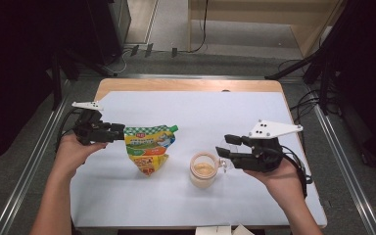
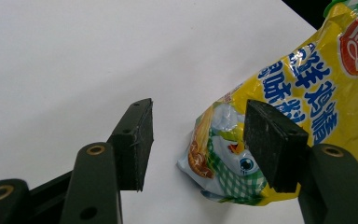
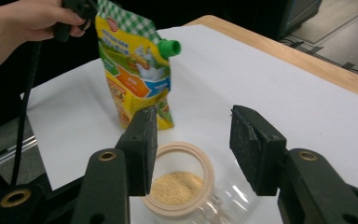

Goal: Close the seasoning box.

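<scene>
Right hand-held gripper open over jar, pouch beside.

Pouch: top and right side cut by frame edge in left gripper view; lower edge hidden behind right-hand jaw. Print on pouch too small to read in high view. Pouch top corner in right gripper view covered by left gripper, itself cut by top edge, jaws unseen there.
Jar: base cut by bottom edge in right gripper view; near rim hidden behind jaw. Jar wall partly behind right gripper in high view.
Forearms cut by bottom edge.
</scene>
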{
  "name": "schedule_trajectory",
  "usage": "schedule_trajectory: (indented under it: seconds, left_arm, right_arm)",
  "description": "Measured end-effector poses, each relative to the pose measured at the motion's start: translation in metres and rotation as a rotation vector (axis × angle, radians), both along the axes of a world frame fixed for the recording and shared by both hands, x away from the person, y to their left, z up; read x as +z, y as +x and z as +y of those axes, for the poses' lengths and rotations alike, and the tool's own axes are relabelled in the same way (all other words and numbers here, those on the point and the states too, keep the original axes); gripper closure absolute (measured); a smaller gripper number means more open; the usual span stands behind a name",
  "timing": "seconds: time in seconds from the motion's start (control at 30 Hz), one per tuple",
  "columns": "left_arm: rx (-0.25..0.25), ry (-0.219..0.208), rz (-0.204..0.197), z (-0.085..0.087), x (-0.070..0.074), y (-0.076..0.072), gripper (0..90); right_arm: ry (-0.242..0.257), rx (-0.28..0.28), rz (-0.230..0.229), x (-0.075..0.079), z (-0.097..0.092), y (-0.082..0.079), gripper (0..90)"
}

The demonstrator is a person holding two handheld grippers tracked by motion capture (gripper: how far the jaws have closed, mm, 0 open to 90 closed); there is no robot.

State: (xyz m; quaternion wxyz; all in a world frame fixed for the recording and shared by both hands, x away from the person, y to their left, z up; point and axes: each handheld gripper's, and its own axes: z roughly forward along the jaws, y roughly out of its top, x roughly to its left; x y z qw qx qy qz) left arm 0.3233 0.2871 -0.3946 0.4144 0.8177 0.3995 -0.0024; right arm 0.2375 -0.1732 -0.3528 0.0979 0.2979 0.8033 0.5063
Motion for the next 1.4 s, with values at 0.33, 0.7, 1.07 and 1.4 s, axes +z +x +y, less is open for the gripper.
schedule_trajectory:
  seconds: [0.33,0.7,1.07,1.4]
  left_arm:
    - [-0.025,-0.004,0.0,-0.003,0.0,0.0,41.5]
    - [-0.023,-0.01,-0.003,-0.002,0.001,-0.001,41.0]
    - [-0.029,0.003,0.004,-0.004,0.0,-0.001,40.0]
    - [-0.03,-0.006,-0.007,-0.003,0.001,-0.002,39.6]
  right_arm:
    - [0.004,-0.086,0.018,-0.004,-0.028,0.013,51.4]
    - [-0.016,-0.185,0.033,-0.021,-0.052,0.026,56.9]
    - [-0.008,-0.262,0.091,-0.051,-0.06,0.038,75.0]
    - [-0.027,-0.212,0.139,-0.073,-0.045,0.039,90.0]
